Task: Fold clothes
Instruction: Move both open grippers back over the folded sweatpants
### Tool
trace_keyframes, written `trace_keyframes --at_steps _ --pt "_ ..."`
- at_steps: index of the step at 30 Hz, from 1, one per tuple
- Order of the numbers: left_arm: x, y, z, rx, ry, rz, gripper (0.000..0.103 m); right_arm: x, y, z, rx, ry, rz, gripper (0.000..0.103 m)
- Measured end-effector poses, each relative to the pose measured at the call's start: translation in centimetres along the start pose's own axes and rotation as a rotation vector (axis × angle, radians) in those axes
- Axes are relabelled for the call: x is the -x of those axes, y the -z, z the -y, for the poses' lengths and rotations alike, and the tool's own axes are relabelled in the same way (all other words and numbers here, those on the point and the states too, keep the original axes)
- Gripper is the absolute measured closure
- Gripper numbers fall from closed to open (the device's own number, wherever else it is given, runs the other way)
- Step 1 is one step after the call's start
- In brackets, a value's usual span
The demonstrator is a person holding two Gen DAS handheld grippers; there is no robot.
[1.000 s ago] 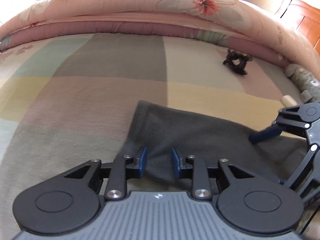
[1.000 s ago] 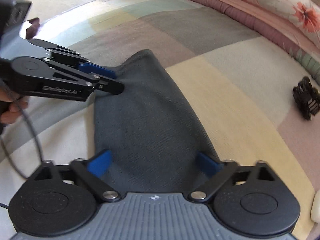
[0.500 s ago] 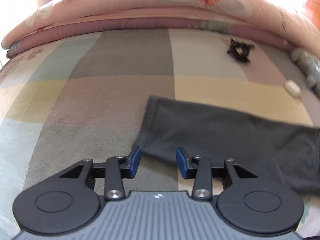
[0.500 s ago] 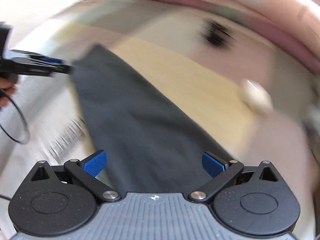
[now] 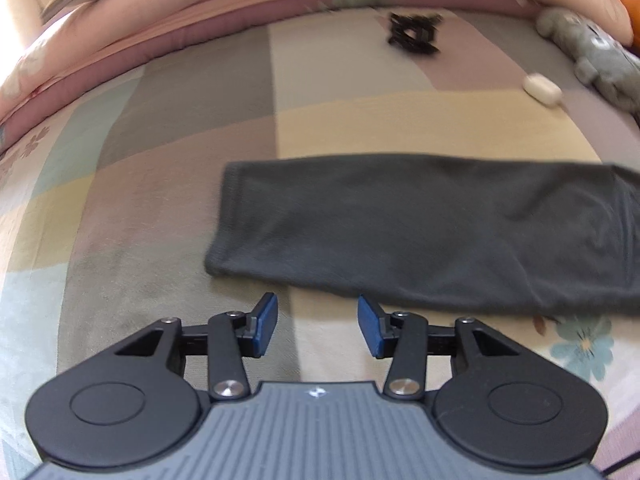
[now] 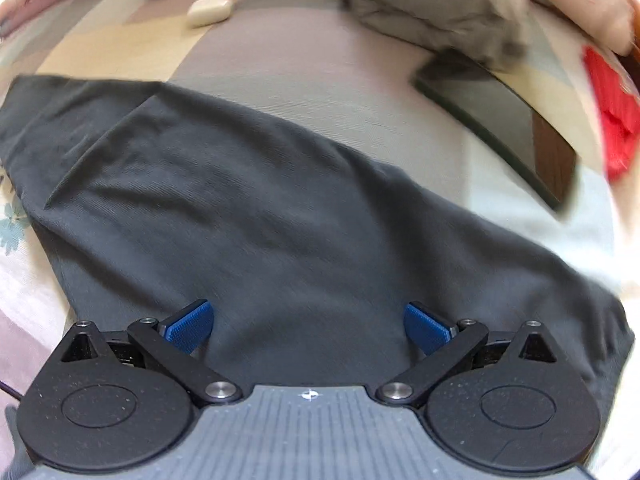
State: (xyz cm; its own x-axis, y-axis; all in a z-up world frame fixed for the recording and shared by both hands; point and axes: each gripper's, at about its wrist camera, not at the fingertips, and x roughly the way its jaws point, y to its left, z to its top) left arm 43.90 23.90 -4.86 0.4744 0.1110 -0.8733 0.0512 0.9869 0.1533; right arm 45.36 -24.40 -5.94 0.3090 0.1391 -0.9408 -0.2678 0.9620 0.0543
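I have the left gripper (image 5: 317, 322) pointed down at the bed (image 5: 180, 160), its jaws part open after just widening, and nothing sits between the blue pads (image 5: 266, 322). They hang over the patchwork bedsheet, just short of the near edge of the dark grey garment (image 5: 420, 236). From this side the garment lies flat as a long band across the bed, its hemmed end toward the left of the view.

My right gripper (image 6: 308, 326) has its jaws spread wide. The same grey garment (image 6: 280, 208) fills the space beneath and between the pads (image 6: 192, 326), but they do not press on it, so I have hold of nothing there. A diagonal fold runs across the cloth in this view.

Farther up the bed I see a black hair clip (image 5: 414, 34), a small white case (image 5: 542, 90) and a grey soft toy (image 5: 592, 56) against the pink floral quilt (image 5: 160, 20). In the right view a dark flat tablet (image 6: 516, 128) lies beyond the garment, a crumpled grey cloth (image 6: 436, 4) near it and something red (image 6: 616, 120) at the edge, too blurred to name.
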Motion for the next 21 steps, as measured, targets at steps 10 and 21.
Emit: trace_keyframes --at_steps 10,21 --pt "0.7 1.4 0.7 0.186 0.002 -0.073 0.055 -1.1 -2.3 6.4 -0.100 -0.047 0.156 0.000" --pt "2.5 -0.1 2.3 0.117 -0.064 -0.058 0.049 3.8 0.5 7.9 -0.100 0.054 0.187 0.000"
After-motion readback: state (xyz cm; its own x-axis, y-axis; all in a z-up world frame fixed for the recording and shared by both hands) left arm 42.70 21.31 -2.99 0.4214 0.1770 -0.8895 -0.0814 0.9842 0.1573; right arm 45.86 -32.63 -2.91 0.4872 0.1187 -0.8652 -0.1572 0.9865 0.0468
